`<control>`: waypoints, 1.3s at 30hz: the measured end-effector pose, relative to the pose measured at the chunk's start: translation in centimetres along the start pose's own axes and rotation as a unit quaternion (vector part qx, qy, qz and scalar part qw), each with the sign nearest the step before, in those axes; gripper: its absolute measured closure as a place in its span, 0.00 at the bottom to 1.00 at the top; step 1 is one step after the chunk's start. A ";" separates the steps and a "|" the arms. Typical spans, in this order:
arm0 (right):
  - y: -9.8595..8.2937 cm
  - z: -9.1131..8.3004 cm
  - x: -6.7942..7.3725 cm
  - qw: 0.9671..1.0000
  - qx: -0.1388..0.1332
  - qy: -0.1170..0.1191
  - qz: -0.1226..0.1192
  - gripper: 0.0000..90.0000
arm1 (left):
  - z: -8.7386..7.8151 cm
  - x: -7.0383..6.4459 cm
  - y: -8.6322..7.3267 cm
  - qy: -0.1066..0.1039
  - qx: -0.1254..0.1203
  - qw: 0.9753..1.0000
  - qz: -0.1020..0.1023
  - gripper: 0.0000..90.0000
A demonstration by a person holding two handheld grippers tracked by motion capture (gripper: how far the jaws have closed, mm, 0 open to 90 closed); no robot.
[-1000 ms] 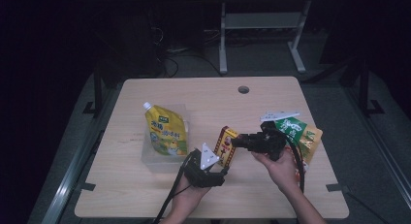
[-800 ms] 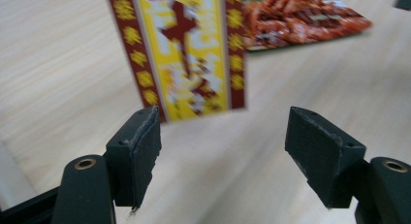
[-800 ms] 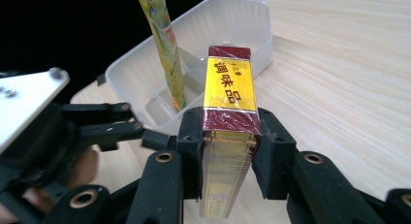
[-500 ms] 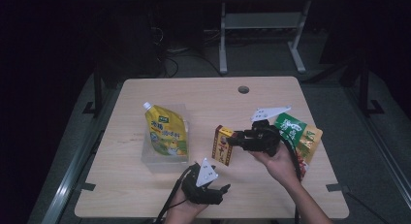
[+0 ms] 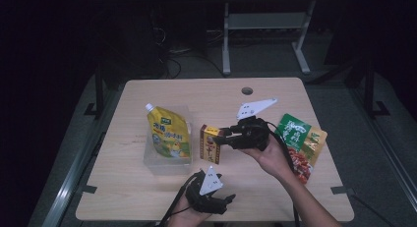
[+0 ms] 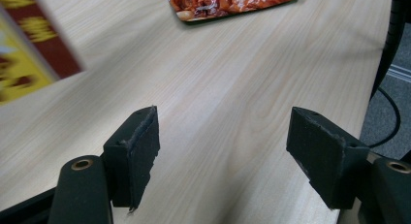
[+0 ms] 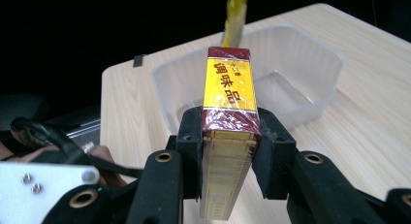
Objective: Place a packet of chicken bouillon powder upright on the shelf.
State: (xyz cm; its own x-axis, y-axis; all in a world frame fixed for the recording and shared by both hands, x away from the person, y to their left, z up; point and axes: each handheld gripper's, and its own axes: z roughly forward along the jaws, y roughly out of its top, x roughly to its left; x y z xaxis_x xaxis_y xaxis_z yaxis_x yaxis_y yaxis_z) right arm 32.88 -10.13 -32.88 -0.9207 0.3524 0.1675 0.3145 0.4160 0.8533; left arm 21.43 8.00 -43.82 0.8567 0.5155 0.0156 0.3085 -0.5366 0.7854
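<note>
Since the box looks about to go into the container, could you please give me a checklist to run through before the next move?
1. Right hand-held gripper shut on the seasoning box: ok.
2. Box clear of the table: ok.
3. Clear container has free floor space: ok.
4. Yellow pouch leaves room for the box: cannot tell.
5. Left hand-held gripper open, out of the way: ok.
</note>
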 end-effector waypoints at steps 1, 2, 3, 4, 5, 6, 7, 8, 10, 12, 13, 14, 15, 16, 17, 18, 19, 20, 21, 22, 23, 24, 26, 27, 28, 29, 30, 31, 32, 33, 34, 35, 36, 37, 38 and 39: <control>0.4 0.2 0.2 1.000 -0.001 0.006 -0.002 0.74 | 0.0 0.0 0.0 -0.001 -0.001 1.000 0.000 0.30; 0.6 0.3 0.2 1.000 0.000 0.009 -0.004 0.74 | 0.0 -0.1 0.0 -0.003 -0.005 1.000 -0.003 0.30; 0.9 0.5 0.3 1.000 0.000 0.014 -0.008 0.74 | 0.0 -0.1 0.0 -0.004 -0.007 1.000 -0.004 0.30; 1.2 0.7 0.4 1.000 0.000 0.017 -0.011 0.74 | -0.1 -0.1 0.0 -0.005 -0.008 1.000 -0.004 0.30; 1.4 0.8 0.5 1.000 0.001 0.020 -0.015 0.74 | -0.1 -0.1 0.0 -0.004 -0.008 1.000 -0.004 0.30; 1.7 1.0 0.5 1.000 0.002 0.023 -0.020 0.74 | -0.2 0.0 0.0 -0.005 -0.006 1.000 -0.002 0.30; 2.0 1.2 0.6 0.999 0.002 0.028 -0.024 0.74 | -0.2 0.0 0.1 -0.005 -0.008 1.000 -0.002 0.30; 2.3 1.4 0.7 0.999 0.001 0.030 -0.029 0.74 | -0.2 0.0 0.1 -0.006 -0.010 1.000 -0.003 0.30; 2.8 1.7 0.8 0.998 -0.002 0.039 -0.039 0.74 | -0.3 0.0 0.0 -0.008 -0.011 1.000 -0.006 0.29; 3.3 2.1 1.0 0.998 -0.002 0.046 -0.045 0.74 | -0.3 0.1 0.0 -0.008 -0.009 1.000 -0.001 0.29; 3.5 2.4 1.1 0.998 -0.003 0.047 -0.047 0.74 | -0.3 0.1 0.0 -0.009 -0.011 1.000 -0.004 0.29; 3.7 2.6 1.2 0.998 -0.001 0.048 -0.048 0.74 | -0.2 0.2 -0.1 -0.007 -0.009 1.000 -0.001 0.29; 3.9 2.8 1.3 0.997 -0.003 0.050 -0.053 0.74 | -0.2 0.2 -0.1 -0.008 -0.007 1.000 -0.001 0.29; 4.1 3.1 1.3 0.997 -0.004 0.052 -0.058 0.74 | -0.2 0.2 -0.1 -0.008 -0.009 1.000 -0.004 0.29; 4.3 3.5 1.5 0.997 -0.003 0.055 -0.060 0.74 | -0.2 0.2 -0.1 -0.008 -0.010 1.000 -0.004 0.29; 4.4 3.7 1.6 0.997 0.001 0.056 -0.060 0.74 | -0.2 0.2 -0.1 -0.010 -0.011 1.000 -0.006 0.29; 4.6 4.0 1.7 0.996 0.002 0.058 -0.065 0.74 | -0.2 0.2 -0.1 -0.011 -0.013 1.000 -0.006 0.29; 4.7 4.4 1.8 0.996 0.003 0.058 -0.070 0.74 | -0.2 0.1 -0.1 -0.012 -0.014 1.000 -0.007 0.29; 4.8 4.8 1.8 0.995 0.004 0.059 -0.077 0.74 | -0.3 0.1 -0.1 -0.010 -0.013 1.000 -0.007 0.29; 5.0 5.1 1.9 0.995 0.006 0.064 -0.074 0.74 | -0.2 0.1 -0.1 -0.012 -0.015 1.000 -0.006 0.29; 5.0 5.4 2.0 0.995 0.007 0.068 -0.072 0.74 | -0.2 0.1 -0.1 -0.013 -0.015 1.000 -0.008 0.29; 5.1 5.7 2.0 0.995 0.009 0.069 -0.074 0.74 | -0.2 0.1 -0.1 -0.013 -0.015 1.000 -0.008 0.29; 5.3 6.2 2.1 0.994 0.010 0.071 -0.077 0.74 | -0.2 0.1 -0.2 -0.013 -0.015 1.000 -0.007 0.29; 5.3 6.5 2.2 0.994 0.012 0.071 -0.080 0.74 | -0.2 0.1 -0.2 -0.013 -0.014 1.000 -0.006 0.29; 5.4 6.7 2.2 0.994 0.013 0.074 -0.081 0.74 | -0.2 0.0 -0.2 -0.014 -0.014 1.000 -0.007 0.29; 5.5 7.1 2.2 0.994 0.014 0.075 -0.081 0.74 | -0.3 0.0 -0.2 -0.015 -0.014 1.000 -0.007 0.29; 5.5 7.3 2.3 0.994 0.017 0.075 -0.083 0.74 | -0.3 0.0 -0.2 -0.014 -0.014 1.000 -0.006 0.29; 5.5 7.6 2.2 0.993 0.018 0.074 -0.088 0.74 | -0.3 0.1 -0.2 -0.014 -0.014 1.000 -0.007 0.29; 5.6 7.8 2.3 0.993 0.021 0.076 -0.085 0.74 | -0.3 0.0 -0.2 -0.015 -0.016 1.000 -0.008 0.29; 5.6 8.0 2.3 0.993 0.022 0.076 -0.086 0.74 | -0.3 0.0 -0.2 -0.015 -0.016 1.000 -0.008 0.29; 5.6 8.1 2.3 0.993 0.022 0.078 -0.086 0.74 | -0.3 0.0 -0.2 -0.015 -0.016 1.000 -0.008 0.28; 5.6 8.3 2.3 0.993 0.024 0.077 -0.085 0.74 | -0.3 0.1 -0.2 -0.015 -0.015 1.000 -0.006 0.29; 5.6 8.5 2.3 0.993 0.026 0.076 -0.087 0.74 | -0.4 0.1 -0.2 -0.015 -0.014 1.000 -0.006 0.28; 5.6 8.8 2.3 0.993 0.027 0.076 -0.089 0.74 | -0.4 0.1 -0.2 -0.015 -0.015 1.000 -0.006 0.28; 5.6 8.9 2.3 0.993 0.027 0.077 -0.090 0.74 | -0.3 0.0 -0.2 -0.015 -0.019 1.000 -0.010 0.28; 5.6 9.1 2.3 0.992 0.029 0.076 -0.092 0.74 | -0.4 -0.1 -0.2 -0.016 -0.018 1.000 -0.010 0.28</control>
State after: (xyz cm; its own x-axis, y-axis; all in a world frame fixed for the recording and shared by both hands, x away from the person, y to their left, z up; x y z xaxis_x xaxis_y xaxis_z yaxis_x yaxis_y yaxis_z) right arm 34.62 0.62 -32.25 -0.9867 0.1373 0.0870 0.1458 0.5111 0.8471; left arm 21.17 8.31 -43.74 0.8635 0.5039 -0.0186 0.3104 -0.5021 0.8072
